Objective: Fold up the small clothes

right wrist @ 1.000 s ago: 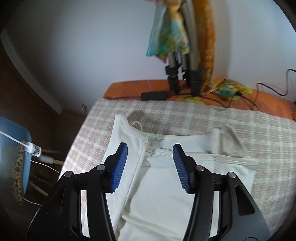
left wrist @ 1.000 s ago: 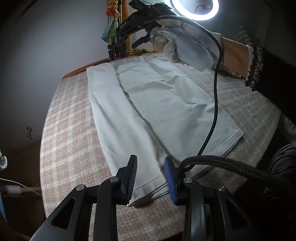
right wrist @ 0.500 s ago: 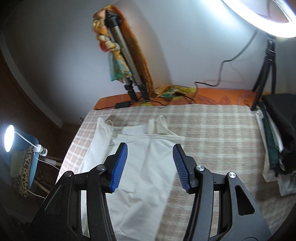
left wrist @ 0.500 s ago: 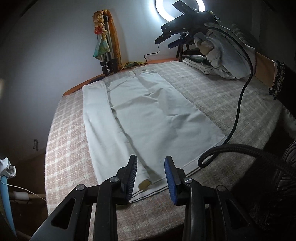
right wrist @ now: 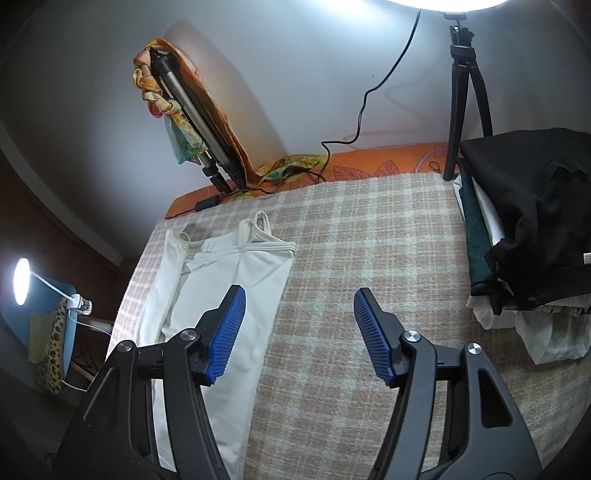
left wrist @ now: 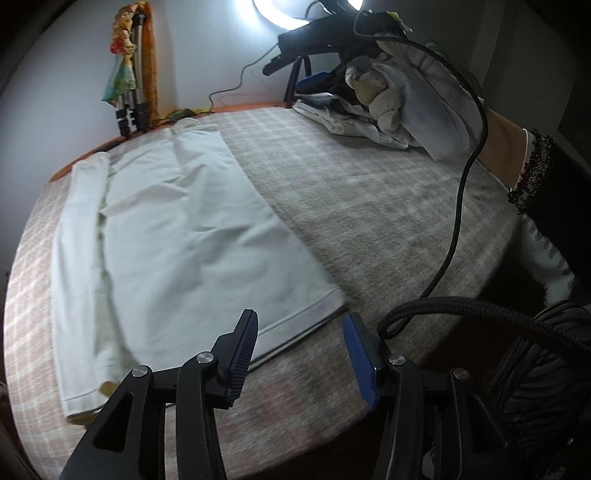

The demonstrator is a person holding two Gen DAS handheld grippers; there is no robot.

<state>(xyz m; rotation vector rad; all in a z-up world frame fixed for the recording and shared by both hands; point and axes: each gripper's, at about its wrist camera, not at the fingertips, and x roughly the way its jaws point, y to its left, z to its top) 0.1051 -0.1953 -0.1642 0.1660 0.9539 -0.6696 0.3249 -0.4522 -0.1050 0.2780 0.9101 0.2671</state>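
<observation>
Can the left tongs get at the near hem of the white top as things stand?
Probably yes: the left tongs are open and empty just before the white top's hem, with nothing lying between.

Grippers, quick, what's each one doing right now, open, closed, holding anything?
Left gripper: open, just been opening, nothing between its pads, above the hem of the white top.
Right gripper: open, just been opening, empty, over the checked blanket.

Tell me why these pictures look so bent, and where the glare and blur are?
Left wrist view: fisheye curves the checked tablecloth; ring light glares at top; white top smeared near its hem. Right wrist view: ring light washes out the top, a small lamp flares at left; corners dark.
</observation>
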